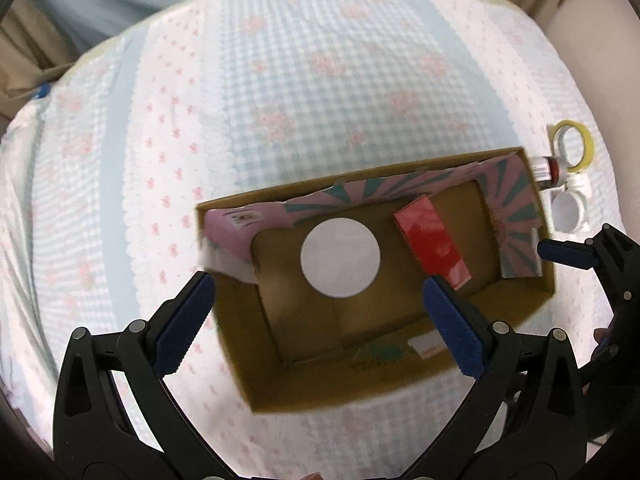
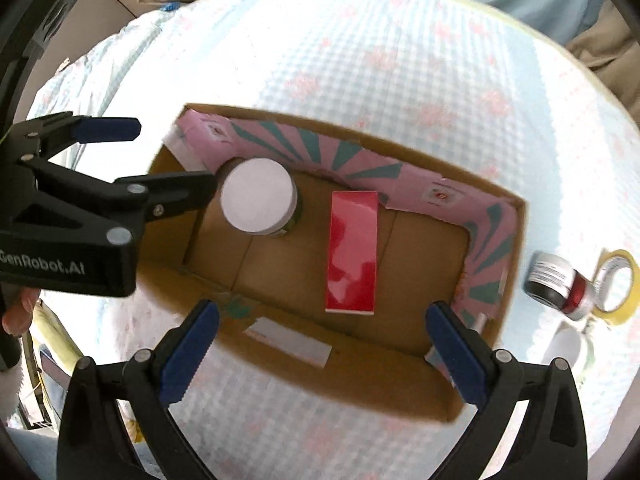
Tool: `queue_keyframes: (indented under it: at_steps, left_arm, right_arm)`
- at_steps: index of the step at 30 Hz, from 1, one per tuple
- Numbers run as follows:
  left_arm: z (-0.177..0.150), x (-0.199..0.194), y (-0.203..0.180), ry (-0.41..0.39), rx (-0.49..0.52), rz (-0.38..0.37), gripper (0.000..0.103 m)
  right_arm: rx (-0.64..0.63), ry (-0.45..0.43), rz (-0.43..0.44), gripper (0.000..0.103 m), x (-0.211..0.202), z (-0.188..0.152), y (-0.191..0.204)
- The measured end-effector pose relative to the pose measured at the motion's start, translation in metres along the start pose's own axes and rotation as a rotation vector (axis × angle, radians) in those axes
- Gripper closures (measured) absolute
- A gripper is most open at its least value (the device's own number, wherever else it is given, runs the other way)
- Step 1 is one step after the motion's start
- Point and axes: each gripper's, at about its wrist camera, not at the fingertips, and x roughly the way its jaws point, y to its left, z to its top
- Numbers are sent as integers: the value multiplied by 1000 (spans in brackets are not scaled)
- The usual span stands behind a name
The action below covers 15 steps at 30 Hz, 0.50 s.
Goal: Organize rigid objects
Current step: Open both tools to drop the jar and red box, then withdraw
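Right wrist view, red box in cardboard box, beyond empty jaws

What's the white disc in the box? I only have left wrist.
Observer: A lid. Right wrist shows the side of a jar under it, upright on the floor of the box.
Operator: Right gripper carrying anything?
Observer: No. Right gripper is wide open and empty, above the box's near wall.
Operator: That bottle outside the box?
Observer: The bottle lies on its side, with a dark end and a printed silver label, beside the yellow tape ring.
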Motion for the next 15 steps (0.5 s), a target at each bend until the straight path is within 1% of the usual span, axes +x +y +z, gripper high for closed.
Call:
queue_keyframes:
  at_steps: [3,7,8,12,15]
  left_arm:
    - [-12,-28,2,-36,-9,-3,0]
    - [-29,-64,3,-85,-42,-2,0]
    - [-35,-73,1,-98,-52,-2,0]
    - [-59,-104,-3,-148,-97,-15,0]
    - [-73,-126,-9,-175,-121,-40,0]
  right_arm:
    - [-4,-43,-30,0,-29,-12,7]
    - [7,-89,-47,0,-68,-33,16]
    - [8,-94,-53,0,-73,-29,22]
    - [25,-116,-66,0,-107,-57,30]
    - [63,-122,-58,0,-119,-71,31]
